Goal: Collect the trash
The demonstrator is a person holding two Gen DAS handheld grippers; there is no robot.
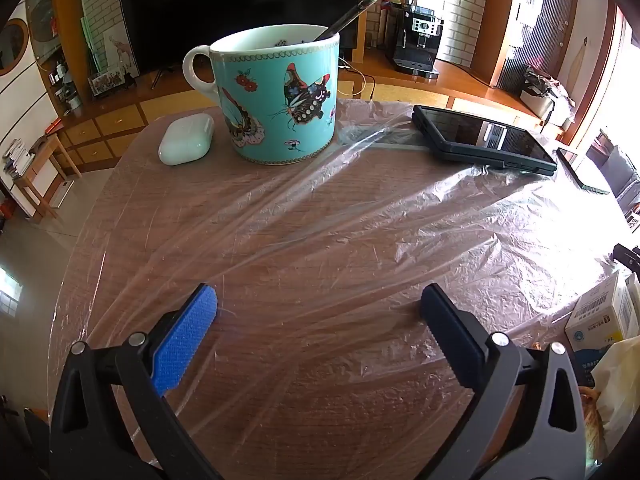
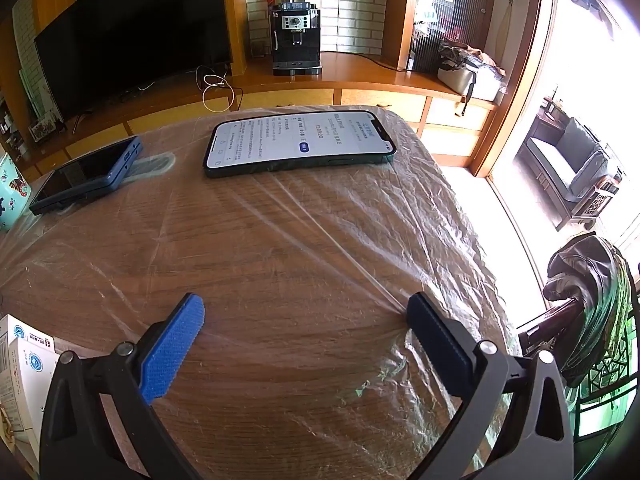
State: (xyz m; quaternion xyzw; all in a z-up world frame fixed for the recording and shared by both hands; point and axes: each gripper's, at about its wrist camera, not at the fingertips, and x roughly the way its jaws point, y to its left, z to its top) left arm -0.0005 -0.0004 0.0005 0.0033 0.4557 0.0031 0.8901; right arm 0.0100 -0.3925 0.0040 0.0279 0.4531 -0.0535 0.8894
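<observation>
Your left hand-held gripper (image 1: 320, 320) and right hand-held gripper (image 2: 306, 320) both gape wide, empty, over the surface (image 2: 280, 248). The crinkled clear plastic sheet (image 1: 420, 216) lies directly beneath and ahead of them.

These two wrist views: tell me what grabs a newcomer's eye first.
The turquoise butterfly mug with a spoon in it stands at the table's far side, a white earbud case beside it. In the right view a lit phone lies on the clear plastic sheet covering the table.
</observation>
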